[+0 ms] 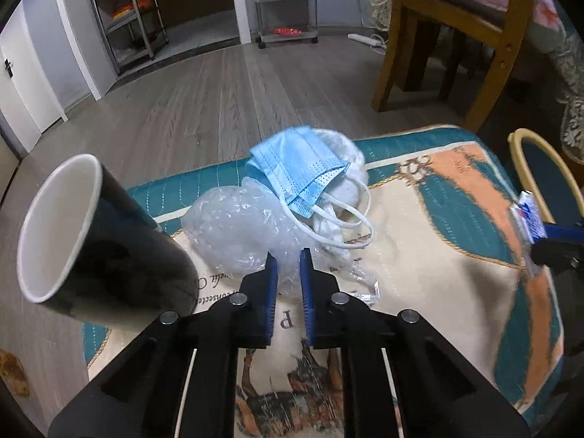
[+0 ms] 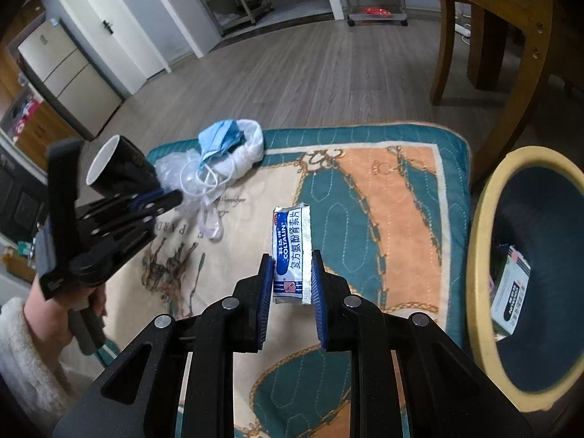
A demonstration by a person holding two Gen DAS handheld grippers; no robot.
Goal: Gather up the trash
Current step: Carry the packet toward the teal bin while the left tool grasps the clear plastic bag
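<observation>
My right gripper (image 2: 292, 273) is shut on a silver and blue medicine blister pack (image 2: 291, 252) and holds it above the patterned mat (image 2: 365, 189). My left gripper (image 1: 288, 273) hovers low over the mat with its jaws a narrow gap apart, holding nothing, just short of crumpled clear plastic (image 1: 237, 233). A blue face mask (image 1: 299, 168) lies on white crumpled material behind the plastic. A black paper cup (image 1: 98, 241) lies tipped at the left. The bin (image 2: 529, 273), yellow-rimmed and dark blue inside, stands at the right with a box in it.
The mat lies on a grey wood floor (image 1: 219, 91). A wooden chair (image 1: 456, 36) stands behind the mat at the right. Metal shelf racks (image 1: 127, 18) and a rolling cart (image 1: 288, 7) stand at the far wall. A cabinet (image 2: 65, 73) stands at the left.
</observation>
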